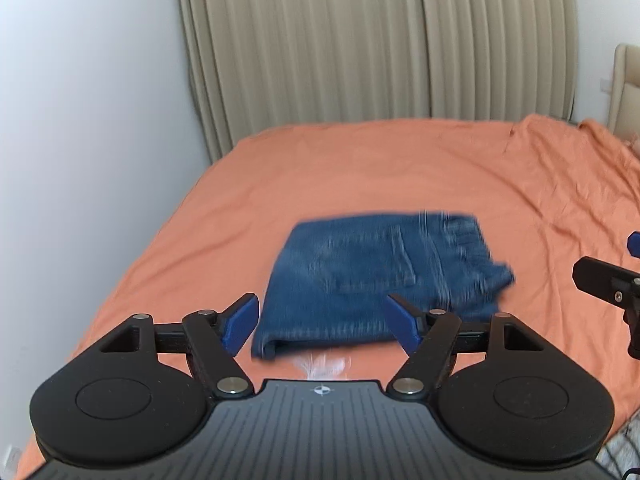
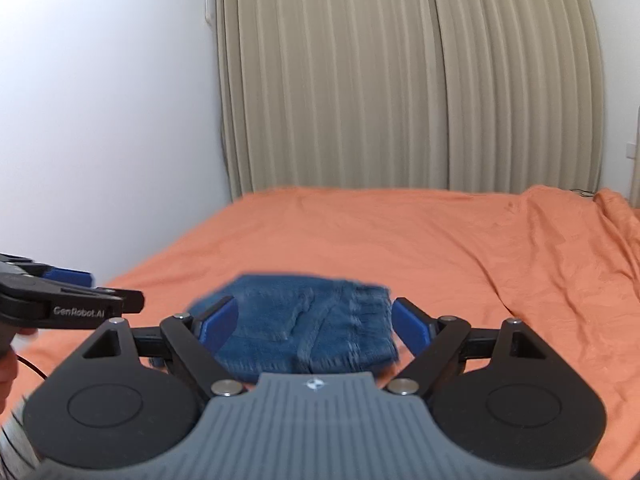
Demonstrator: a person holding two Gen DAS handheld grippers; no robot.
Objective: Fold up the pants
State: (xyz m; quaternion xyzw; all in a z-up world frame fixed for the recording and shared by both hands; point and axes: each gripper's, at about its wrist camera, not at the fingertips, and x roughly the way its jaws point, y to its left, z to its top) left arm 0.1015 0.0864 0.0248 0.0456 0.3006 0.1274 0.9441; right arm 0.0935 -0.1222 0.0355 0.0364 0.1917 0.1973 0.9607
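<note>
Nearest the lens in the left wrist view sat the grey ribbed body and black discs of the left tongs (image 1: 322, 324), its blue pads spread wide apart and gripping nothing. Just beyond them the pants (image 1: 376, 280), blue denim folded into a compact rectangle with a back pocket facing up, lay flat on the bed (image 1: 360, 168), near its front edge and roughly midway between its left and right sides. The denim was blurred, so finer detail of the folds could not be made out. At the right border of that view part of the right tongs (image 1: 608, 284) showed, black with a blue pad.

From the right wrist view the right tongs (image 2: 314, 326) were likewise spread and empty, the pads standing either side of the folded pants (image 2: 304, 328) without touching them. The left tongs (image 2: 68, 300) reached in from the left border, lettered on the black arm.

An orange sheet (image 2: 440, 240) covered the bed, smooth toward the left edge and rumpled into creases toward the right edge and far right corner. Behind the far edge hung pleated beige curtains (image 2: 400, 80); a plain white wall (image 2: 100, 120) ran along the left edge. A beige padded headboard (image 1: 626, 88) showed past the far right corner.
</note>
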